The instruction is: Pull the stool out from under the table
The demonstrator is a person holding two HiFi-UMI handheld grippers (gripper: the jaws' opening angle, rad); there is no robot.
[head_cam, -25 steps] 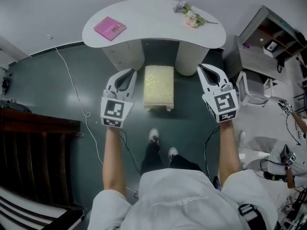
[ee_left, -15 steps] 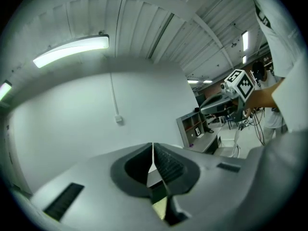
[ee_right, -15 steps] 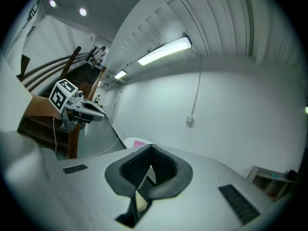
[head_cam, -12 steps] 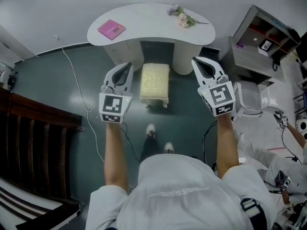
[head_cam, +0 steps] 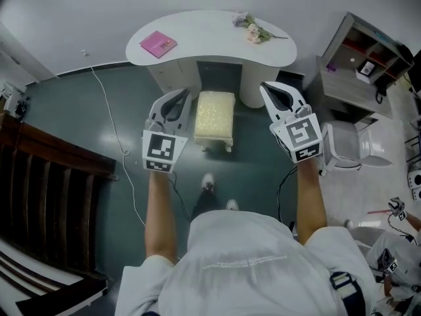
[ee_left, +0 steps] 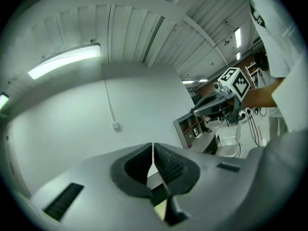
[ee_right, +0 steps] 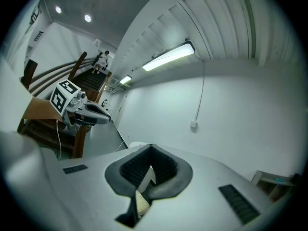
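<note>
The stool, with a pale yellow cushion and white legs, stands on the dark floor, its far end tucked between the supports of the white curved table. My left gripper hovers just left of the stool, jaws shut and empty. My right gripper hovers to the stool's right, a wider gap away, also shut on nothing. In the left gripper view the jaws meet in a thin line against a white wall, with the right gripper off to the side. The right gripper view shows its shut jaws.
A pink book and flowers lie on the table. Dark wooden stairs fill the left. A grey shelf unit and white chair stand at right. A white cable runs across the floor. A person crouches at bottom right.
Both grippers keep their shut stance either side of the stool, which has not moved. The head view has drifted, and the person at right has slid toward the lower corner.
</note>
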